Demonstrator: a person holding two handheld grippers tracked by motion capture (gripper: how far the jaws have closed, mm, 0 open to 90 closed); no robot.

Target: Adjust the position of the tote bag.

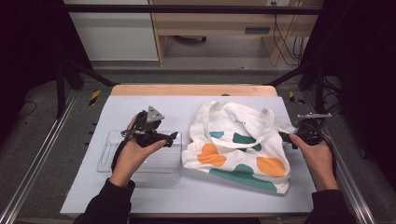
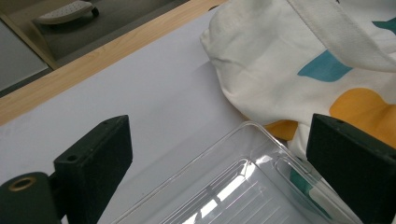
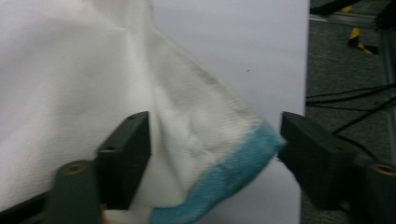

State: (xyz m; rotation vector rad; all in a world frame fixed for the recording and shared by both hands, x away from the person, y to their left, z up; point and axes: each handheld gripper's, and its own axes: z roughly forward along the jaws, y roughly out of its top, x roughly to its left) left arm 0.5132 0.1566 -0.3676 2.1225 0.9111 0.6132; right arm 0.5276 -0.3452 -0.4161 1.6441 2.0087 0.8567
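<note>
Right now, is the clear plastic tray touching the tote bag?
Touching: in the left gripper view the clear tray's far corner overlaps the tote bag's edge, with no gap.

Your work surface is a pale lilac-grey mat (image 1: 140,100) lying on a light wooden tabletop (image 1: 187,90), whose bare edge shows along the far side. To your left a grey metal rail (image 1: 42,154) runs beside the table. Yellow-and-black striped tape marks (image 1: 95,97) sit on the grey floor (image 1: 210,60) near both far corners. Beyond stands a light wooden cabinet (image 1: 210,23), with black cables (image 1: 285,42) hanging at its right. A black horizontal bar (image 1: 187,8) crosses above.
</note>
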